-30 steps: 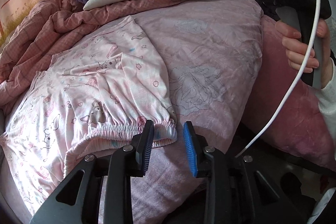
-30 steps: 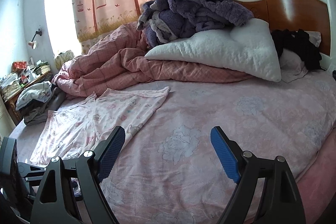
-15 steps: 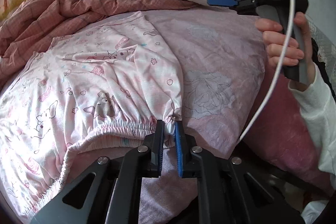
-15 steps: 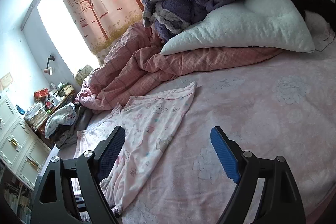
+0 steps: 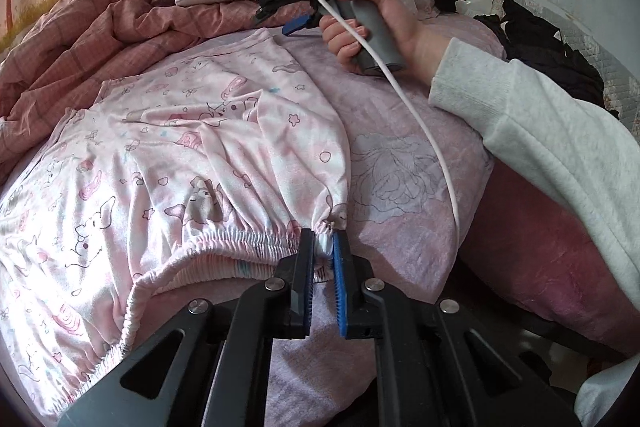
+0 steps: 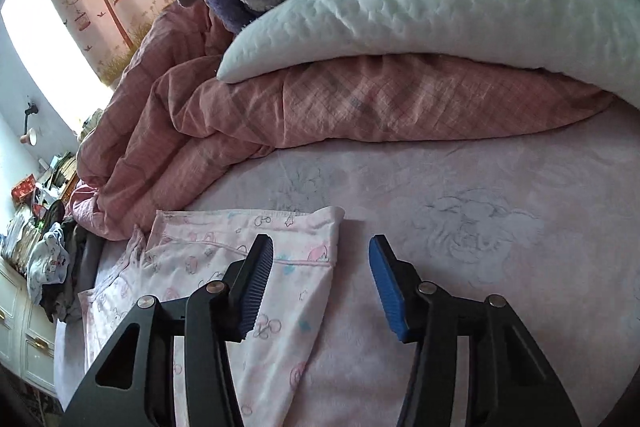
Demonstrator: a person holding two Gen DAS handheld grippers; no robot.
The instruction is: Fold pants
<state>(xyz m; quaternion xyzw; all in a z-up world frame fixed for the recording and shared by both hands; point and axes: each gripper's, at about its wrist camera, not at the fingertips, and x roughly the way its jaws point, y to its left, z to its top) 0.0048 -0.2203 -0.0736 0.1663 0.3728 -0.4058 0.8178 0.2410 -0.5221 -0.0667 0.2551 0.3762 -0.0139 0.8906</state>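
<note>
Left gripper (image 5: 323, 242): jaws nearly closed, clamped on the gathered corner of the waistband (image 5: 236, 241) of the pants (image 5: 172, 163). Pinched cloth bunched between the pads; rest of the waistband running off to the left of the jaws, legs spread ahead and to the left across the sheet (image 5: 400, 163).

Right gripper (image 6: 322, 281): jaws about half apart and closing. Nothing pressed between the pads. Left pad over the hem end of a pant leg, right pad over bare sheet just beside the hem corner; contact with the cloth cannot be told. Seen from the left wrist view, right gripper (image 5: 296, 25) held by a hand (image 5: 372, 23) at the far end of the pants, cable (image 5: 400, 95) trailing from it.

Quilt (image 6: 280, 107) and pillow (image 6: 440, 7) well ahead of the right jaws.

Against the earlier frames: left jaws open a second ago with the waistband corner just ahead of them, now gripping it. Right jaws wide a second ago and well back from the pants, hem far ahead and to the left; now narrowed, with the hem directly under the left pad. Pants otherwise lying in the same place on the sheet.
</note>
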